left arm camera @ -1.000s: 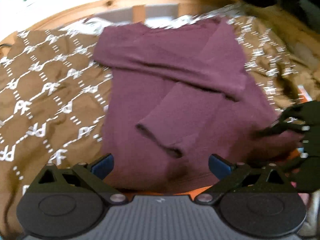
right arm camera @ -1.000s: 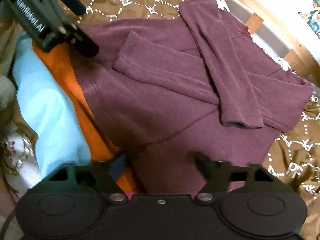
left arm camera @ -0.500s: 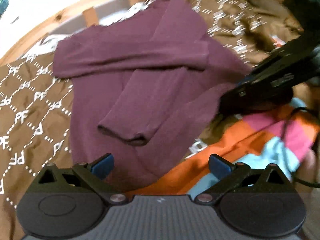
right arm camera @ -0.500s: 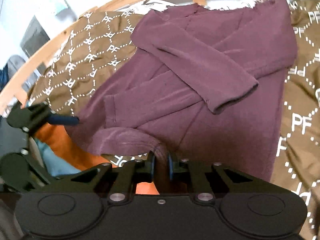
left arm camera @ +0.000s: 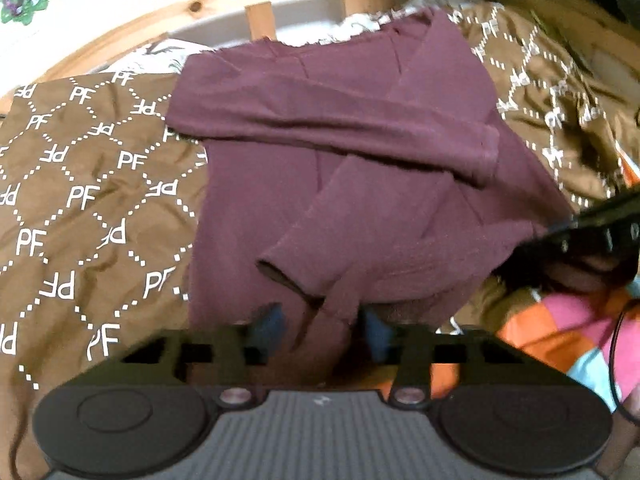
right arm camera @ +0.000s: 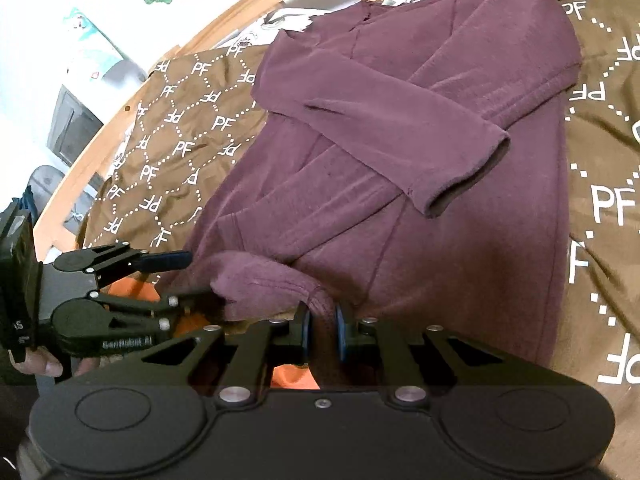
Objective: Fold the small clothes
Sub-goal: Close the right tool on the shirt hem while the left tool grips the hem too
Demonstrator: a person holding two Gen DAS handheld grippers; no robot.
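A maroon long-sleeved top [left arm camera: 360, 184] lies flat on a brown patterned bedspread [left arm camera: 80, 208], both sleeves folded across its front. It also shows in the right wrist view [right arm camera: 400, 168]. My right gripper [right arm camera: 320, 332] is shut on the top's bottom hem and holds it lifted a little. My left gripper [left arm camera: 320, 328] has its blue-padded fingers either side of the hem near the left corner, with a gap still between them. In the right wrist view, the left gripper [right arm camera: 188, 276] sits at the hem's left end with its jaws apart.
The wooden bed frame [left arm camera: 160, 36] curves along the far edge. An orange, pink and light blue cloth [left arm camera: 560, 340] lies under the near hem at the right. The bedspread [right arm camera: 600, 200] extends on both sides of the top.
My left gripper has moved in onto the hem and its fingers have narrowed around it. My right gripper stays shut on the hem, which it took hold of one second ago.
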